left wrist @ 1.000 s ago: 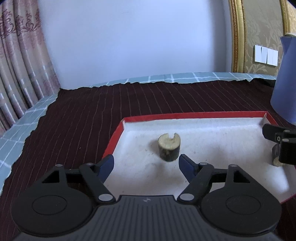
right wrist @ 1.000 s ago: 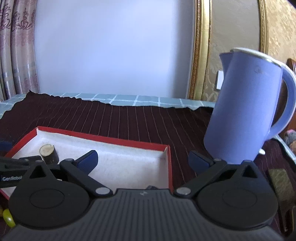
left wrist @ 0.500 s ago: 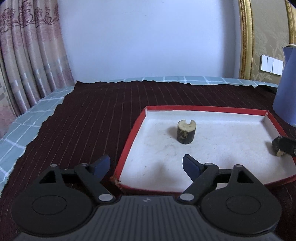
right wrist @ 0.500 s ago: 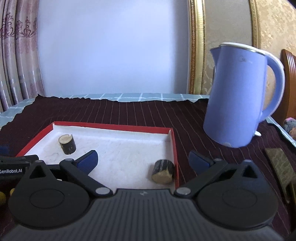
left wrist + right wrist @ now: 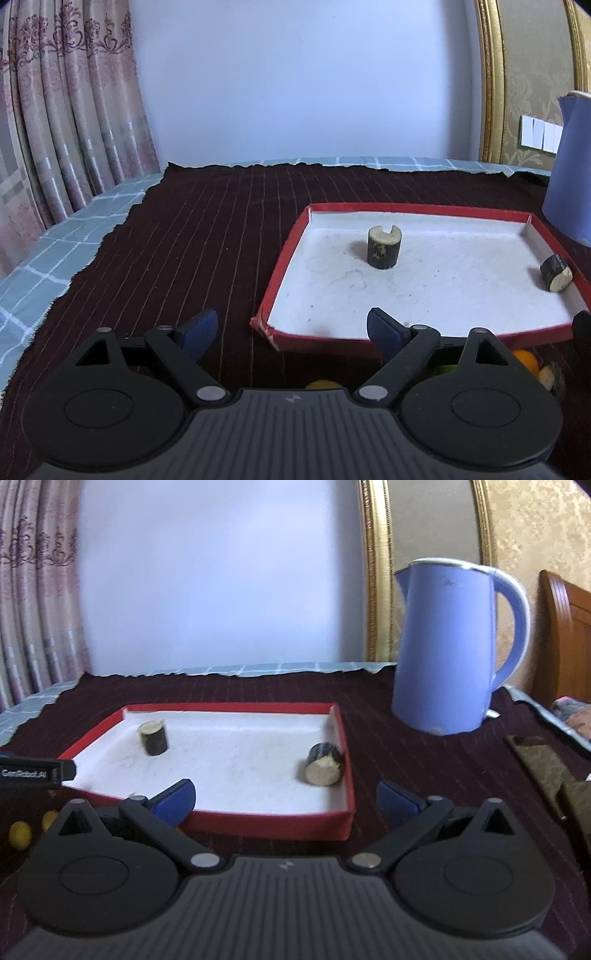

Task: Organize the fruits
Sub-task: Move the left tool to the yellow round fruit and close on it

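A red-rimmed tray (image 5: 417, 208) with a white floor holds two short dark cane-like pieces. One piece (image 5: 384, 247) stands upright near the middle, the other (image 5: 556, 273) lies on its side at the right wall. My left gripper (image 5: 291, 328) hangs over the dark cloth before the tray's near-left corner, its jaws opening with nothing between them. My right gripper (image 5: 286, 797) is open and empty in front of the tray (image 5: 229, 706), short of the lying piece (image 5: 323, 764). Small fruits lie near the front rim: an orange one (image 5: 526, 360) and yellow ones (image 5: 20, 834).
A tall blue kettle (image 5: 447, 650) stands on the striped dark cloth right of the tray. Dark olive flat objects (image 5: 543, 764) lie at the far right. The left gripper's finger (image 5: 37, 771) shows at the left edge. Curtains and a wall rise behind the table.
Both grippers have drawn back from the tray toward the near edge. The left jaws have widened. The two pieces stay where they were in the tray.
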`<move>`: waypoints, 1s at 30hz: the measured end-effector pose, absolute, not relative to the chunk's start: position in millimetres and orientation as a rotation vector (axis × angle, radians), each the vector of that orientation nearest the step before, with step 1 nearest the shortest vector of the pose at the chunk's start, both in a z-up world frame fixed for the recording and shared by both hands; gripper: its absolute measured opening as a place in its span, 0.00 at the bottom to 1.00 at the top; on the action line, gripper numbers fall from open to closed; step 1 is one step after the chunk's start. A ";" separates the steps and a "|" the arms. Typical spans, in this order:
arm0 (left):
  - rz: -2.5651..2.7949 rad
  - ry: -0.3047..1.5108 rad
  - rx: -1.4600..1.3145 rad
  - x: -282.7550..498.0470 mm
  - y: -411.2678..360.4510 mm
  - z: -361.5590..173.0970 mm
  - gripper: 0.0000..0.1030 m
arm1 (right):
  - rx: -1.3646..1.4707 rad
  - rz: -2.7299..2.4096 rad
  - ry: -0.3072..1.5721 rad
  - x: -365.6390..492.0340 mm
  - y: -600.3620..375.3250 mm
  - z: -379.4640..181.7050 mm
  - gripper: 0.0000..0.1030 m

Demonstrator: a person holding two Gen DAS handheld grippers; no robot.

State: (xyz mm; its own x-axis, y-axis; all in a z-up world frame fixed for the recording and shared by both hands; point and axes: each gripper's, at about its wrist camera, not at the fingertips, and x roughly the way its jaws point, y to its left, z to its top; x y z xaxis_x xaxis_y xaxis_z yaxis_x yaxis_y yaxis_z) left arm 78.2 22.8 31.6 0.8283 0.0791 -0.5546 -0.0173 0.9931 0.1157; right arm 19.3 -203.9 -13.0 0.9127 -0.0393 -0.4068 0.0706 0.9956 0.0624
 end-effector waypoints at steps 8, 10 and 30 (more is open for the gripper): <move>0.060 0.605 0.099 70.8 27.2 26.2 0.86 | -0.016 -0.083 0.415 9.1 -191.5 -18.0 1.00; 0.069 0.609 0.105 69.9 27.8 24.7 0.86 | -0.020 -0.070 0.416 6.8 -190.1 -18.9 1.00; -0.039 0.609 0.094 38.2 45.2 6.1 0.86 | -0.038 -0.026 0.415 -15.2 -191.1 -20.4 1.00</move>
